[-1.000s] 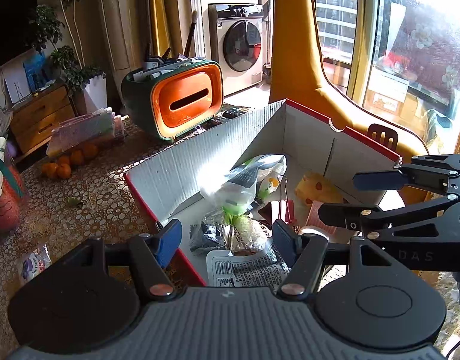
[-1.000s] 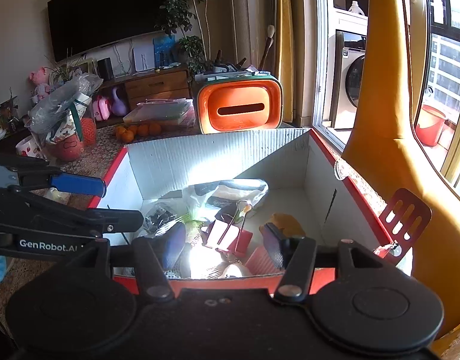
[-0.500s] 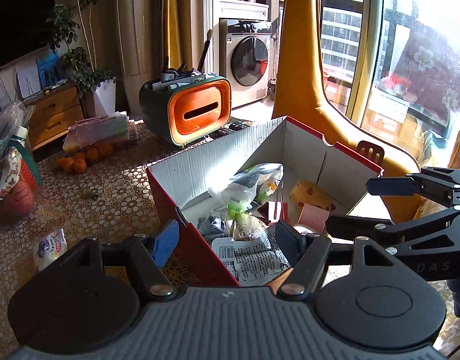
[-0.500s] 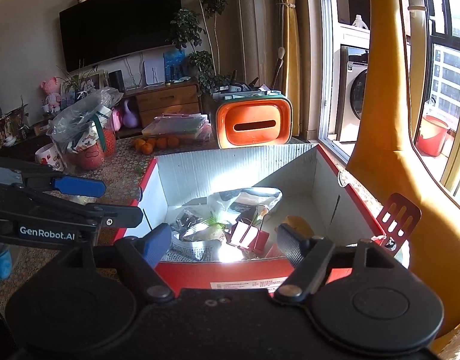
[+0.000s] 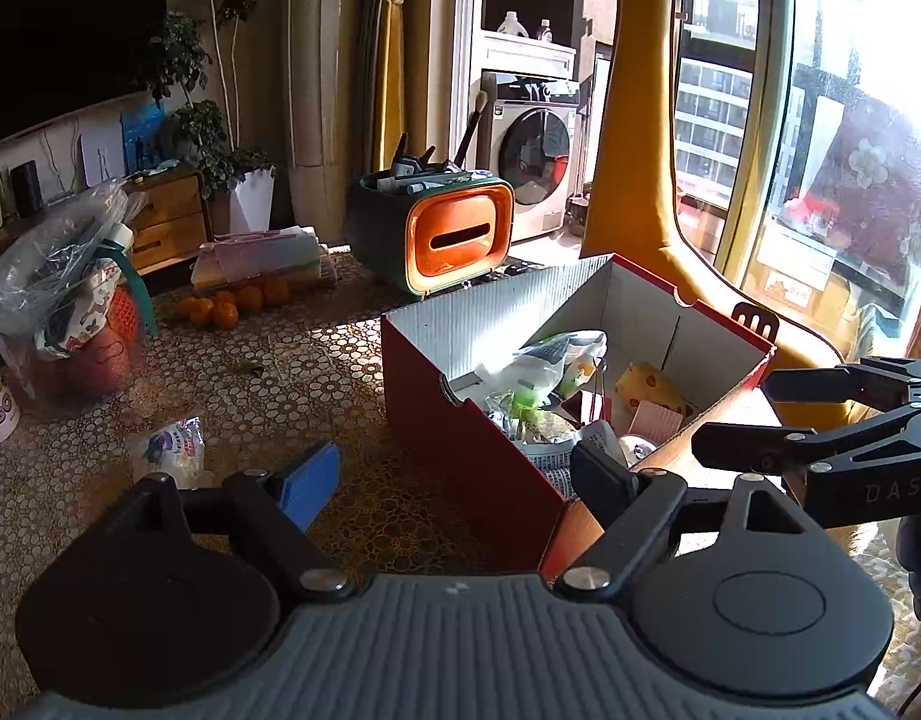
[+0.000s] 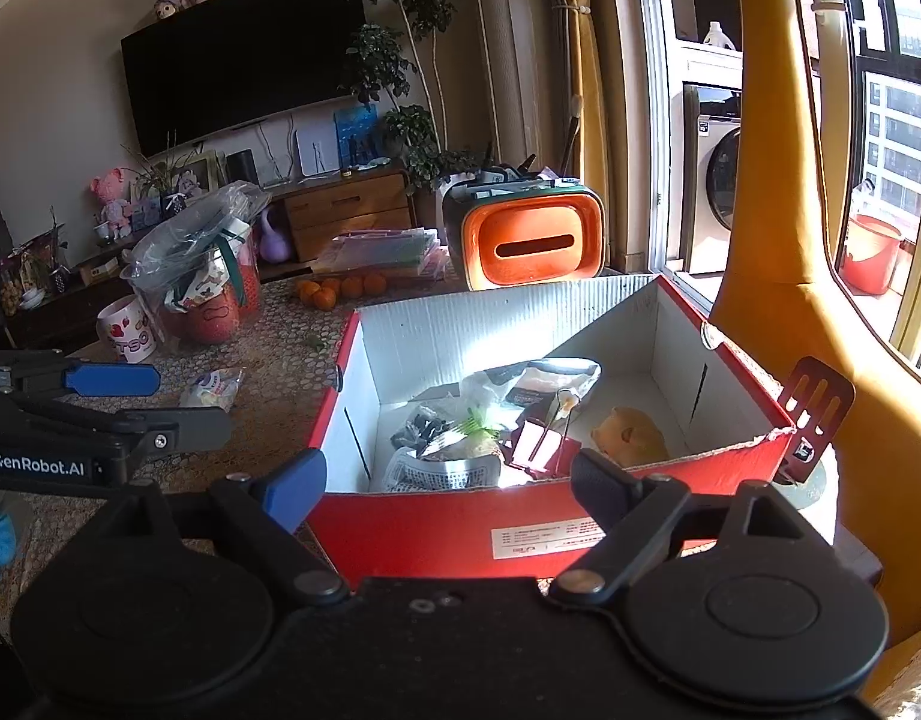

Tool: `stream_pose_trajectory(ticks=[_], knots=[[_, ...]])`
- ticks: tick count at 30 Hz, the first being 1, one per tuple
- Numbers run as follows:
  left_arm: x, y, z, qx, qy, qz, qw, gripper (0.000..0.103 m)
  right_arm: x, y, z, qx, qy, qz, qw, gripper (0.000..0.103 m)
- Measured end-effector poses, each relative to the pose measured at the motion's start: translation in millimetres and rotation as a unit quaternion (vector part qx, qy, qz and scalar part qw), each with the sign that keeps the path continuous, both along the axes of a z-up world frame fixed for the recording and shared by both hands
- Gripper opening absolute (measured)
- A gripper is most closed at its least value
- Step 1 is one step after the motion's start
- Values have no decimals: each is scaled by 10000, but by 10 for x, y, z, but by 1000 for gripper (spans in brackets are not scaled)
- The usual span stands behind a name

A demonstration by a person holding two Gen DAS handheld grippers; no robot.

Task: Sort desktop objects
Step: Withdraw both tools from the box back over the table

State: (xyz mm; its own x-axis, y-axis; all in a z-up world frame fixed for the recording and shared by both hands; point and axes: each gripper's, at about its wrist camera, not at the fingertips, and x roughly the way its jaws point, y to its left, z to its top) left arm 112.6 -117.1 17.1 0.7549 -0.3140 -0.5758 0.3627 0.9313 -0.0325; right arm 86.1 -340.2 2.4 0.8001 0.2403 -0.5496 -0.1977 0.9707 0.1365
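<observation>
A red cardboard box point(image 5: 580, 282) point(image 6: 490, 324) stands open on the patterned table. It holds a clear plastic bag point(image 6: 520, 384), a red binder clip point(image 6: 538, 444), a yellow toy point(image 6: 631, 438) and a printed packet point(image 6: 442, 471). My left gripper point(image 5: 454, 480) hangs in front of the box's left corner. Its jaws are opening and nothing is held. My right gripper point(image 6: 448, 487) faces the box's near wall, jaws opening, also with nothing held. A small wrapped packet point(image 5: 169, 450) point(image 6: 214, 387) lies on the table left of the box.
An orange-and-green organizer point(image 5: 454, 237) with pens stands behind the box. Oranges point(image 5: 232, 303), a plastic-covered basket point(image 5: 70, 312) and a mug point(image 6: 130, 330) sit at the left. A brown spatula point(image 6: 817, 402) and a yellow chair point(image 6: 778, 180) are at the right.
Both grippers have drawn back from over the box and their jaws have spread wider. The left one has also swung left, so more table and the small packet show.
</observation>
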Motion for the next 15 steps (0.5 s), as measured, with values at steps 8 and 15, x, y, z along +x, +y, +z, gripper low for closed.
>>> stream_pose_trajectory(ticks=[8,15], knots=[[-179,315,13,-93,-181,33,9998,102,-64,271,60,54,-51,52,10000,99],[-222,579,-38,-117,-215,62,9997,102,-19,566,55,-10,0,109,9999,99]])
